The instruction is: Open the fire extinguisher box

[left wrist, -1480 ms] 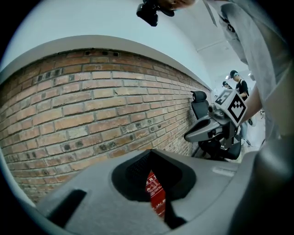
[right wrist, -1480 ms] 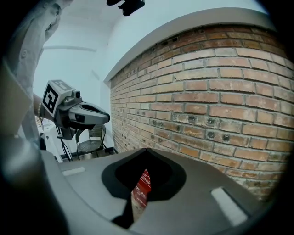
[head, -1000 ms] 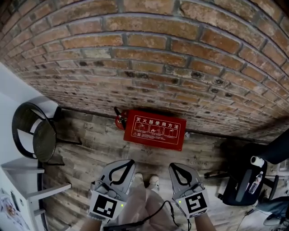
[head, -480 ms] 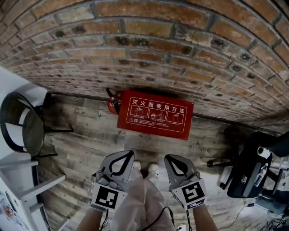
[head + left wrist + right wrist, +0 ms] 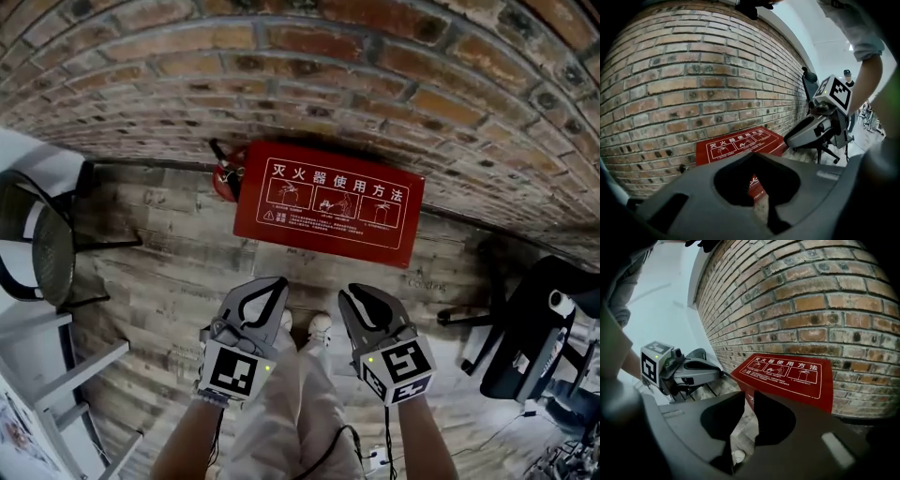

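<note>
While left gripper (image 5: 277, 282) hangs closed | fire extinguisher box (image 5: 328, 203) ahead, seemingly untouched

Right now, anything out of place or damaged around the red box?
One oddity: a fire extinguisher sits on the floor outside the fire extinguisher box, tucked at its left end in the head view, against the brick wall. The box looks closed and undamaged; no spills visible.
</note>
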`<state>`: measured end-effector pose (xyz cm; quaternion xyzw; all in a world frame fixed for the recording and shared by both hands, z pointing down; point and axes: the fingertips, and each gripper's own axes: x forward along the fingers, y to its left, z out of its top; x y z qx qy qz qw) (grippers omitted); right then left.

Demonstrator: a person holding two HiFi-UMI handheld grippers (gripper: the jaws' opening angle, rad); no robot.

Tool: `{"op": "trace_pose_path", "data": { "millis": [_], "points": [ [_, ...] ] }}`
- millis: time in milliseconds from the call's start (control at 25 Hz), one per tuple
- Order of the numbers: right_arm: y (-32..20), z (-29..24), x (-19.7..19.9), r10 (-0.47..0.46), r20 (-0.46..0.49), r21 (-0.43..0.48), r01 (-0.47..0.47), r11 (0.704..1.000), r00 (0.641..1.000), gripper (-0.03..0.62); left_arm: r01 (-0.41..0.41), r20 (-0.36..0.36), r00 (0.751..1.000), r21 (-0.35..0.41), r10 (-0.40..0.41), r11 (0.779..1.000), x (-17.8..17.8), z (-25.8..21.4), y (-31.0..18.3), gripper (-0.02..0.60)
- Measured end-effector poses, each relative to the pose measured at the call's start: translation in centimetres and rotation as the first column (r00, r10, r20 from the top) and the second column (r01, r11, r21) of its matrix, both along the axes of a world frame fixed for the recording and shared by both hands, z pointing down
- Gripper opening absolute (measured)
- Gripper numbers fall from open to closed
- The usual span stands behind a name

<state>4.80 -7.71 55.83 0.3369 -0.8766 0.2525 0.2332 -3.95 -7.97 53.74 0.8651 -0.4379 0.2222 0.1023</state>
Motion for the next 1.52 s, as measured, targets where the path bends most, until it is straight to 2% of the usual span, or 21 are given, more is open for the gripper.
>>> {"op": "trace_pose_path", "data": {
  "millis": [200,440,720,960,1320,1520],
  "points": [
    [-0.4,3.7,-0.3,0.012,0.027,-0.066,-0.01,0.998,1.0,0.121,-0.021,0.013,1.0,-0.05,0.022,0.999,0.3,5.0,-0.1,0.0],
    [-1.3,7.1,-0.6,0.079,0.101,-0.139,-0.065,0.988,0.992,0.171,-0.011,0.018,1.0,-0.09,0.012,0.996,0.2,9.4,-1.2,-0.002],
    [-2.5,9.9,-0.8,0.136,0.139,-0.187,-0.109,0.976,0.981,0.199,-0.035,0.036,0.999,-0.118,0.04,0.992,0.4,12.8,-1.8,-0.002],
    [-4.2,10.3,-0.7,0.252,0.228,-0.215,-0.204,0.955,0.941,0.215,-0.02,0.037,0.999,-0.127,0.025,0.992,0.5,14.0,-2.6,-0.002],
    [-4.2,9.9,-1.0,0.27,0.268,-0.228,-0.211,0.95,0.925,0.213,-0.032,0.031,0.999,-0.134,0.036,0.99,1.4,14.2,-3.4,-0.002],
    [-4.1,9.1,-1.0,0.248,0.267,-0.21,-0.195,0.958,0.931,0.193,-0.038,0.028,0.999,-0.135,0.042,0.99,1.8,14.2,-3.7,0.0]
  ]
}}
